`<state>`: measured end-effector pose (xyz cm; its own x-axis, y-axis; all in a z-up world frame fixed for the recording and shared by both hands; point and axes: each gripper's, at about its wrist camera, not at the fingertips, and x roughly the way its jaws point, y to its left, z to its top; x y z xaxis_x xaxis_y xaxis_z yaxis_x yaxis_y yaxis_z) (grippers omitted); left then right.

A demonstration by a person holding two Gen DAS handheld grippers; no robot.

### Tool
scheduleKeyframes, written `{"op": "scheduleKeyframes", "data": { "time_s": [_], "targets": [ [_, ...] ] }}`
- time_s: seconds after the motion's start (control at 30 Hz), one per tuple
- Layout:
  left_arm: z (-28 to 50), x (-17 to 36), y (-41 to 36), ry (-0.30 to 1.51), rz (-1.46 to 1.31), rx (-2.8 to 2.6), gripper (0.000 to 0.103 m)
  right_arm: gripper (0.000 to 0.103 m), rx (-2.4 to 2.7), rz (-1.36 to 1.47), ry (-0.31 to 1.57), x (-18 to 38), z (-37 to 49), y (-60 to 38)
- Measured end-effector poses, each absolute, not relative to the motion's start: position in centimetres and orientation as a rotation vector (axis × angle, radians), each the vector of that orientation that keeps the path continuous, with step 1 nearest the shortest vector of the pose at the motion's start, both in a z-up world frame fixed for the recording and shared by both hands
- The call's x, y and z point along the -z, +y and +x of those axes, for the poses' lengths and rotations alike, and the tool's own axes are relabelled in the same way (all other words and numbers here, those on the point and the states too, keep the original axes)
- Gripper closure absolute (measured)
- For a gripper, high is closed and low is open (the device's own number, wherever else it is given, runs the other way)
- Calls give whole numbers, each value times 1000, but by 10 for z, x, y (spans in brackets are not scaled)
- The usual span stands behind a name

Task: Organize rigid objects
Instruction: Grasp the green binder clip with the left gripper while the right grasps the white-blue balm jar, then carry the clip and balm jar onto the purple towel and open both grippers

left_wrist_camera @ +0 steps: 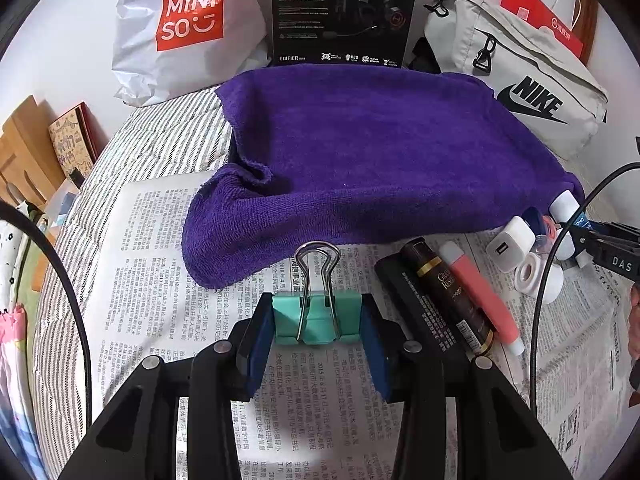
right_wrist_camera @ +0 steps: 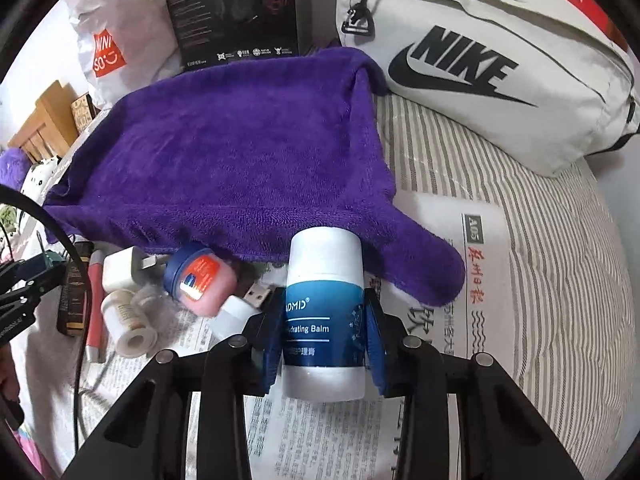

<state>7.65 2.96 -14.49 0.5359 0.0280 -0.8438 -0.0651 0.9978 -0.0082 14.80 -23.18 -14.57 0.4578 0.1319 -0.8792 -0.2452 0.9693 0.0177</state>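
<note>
Grasping step: the left gripper [left_wrist_camera: 318, 320] clamps a green binder clip [left_wrist_camera: 317, 318]; the right gripper [right_wrist_camera: 324, 332] pinches the balm tube [right_wrist_camera: 325, 312] at the purple towel's [right_wrist_camera: 224, 152] near edge, over the newspaper [right_wrist_camera: 500, 320]. Next, I judge, lift both clear and place them on the towel

Both hand-held grippers [left_wrist_camera: 318, 322] [right_wrist_camera: 324, 334] clamped

My left gripper [left_wrist_camera: 318, 320] and right gripper [right_wrist_camera: 323, 334] are black frames with silver rivets, blue pads [left_wrist_camera: 256, 344] and thin black cables [left_wrist_camera: 72, 292].
</note>
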Motion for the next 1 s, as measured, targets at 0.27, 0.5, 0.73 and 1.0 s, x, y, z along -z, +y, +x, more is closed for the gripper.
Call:
{"op": "scheduleKeyframes", "data": {
  "time_s": [0.27, 0.5, 0.73, 1.0],
  "targets": [
    [73, 141, 36, 1025, -73, -32, 64, 67, -264, -25, 1109, 139, 139, -247],
    [62, 135, 49, 1030, -121, -31, 64, 67, -275, 3, 1087, 120, 121, -256],
    [57, 118, 50, 1003, -111, -33, 64, 67, -294, 3, 1066, 107, 118, -254],
    [64, 95, 44, 969, -71, -10, 64, 67, -299, 8, 1045, 98, 124, -253]
  ]
}}
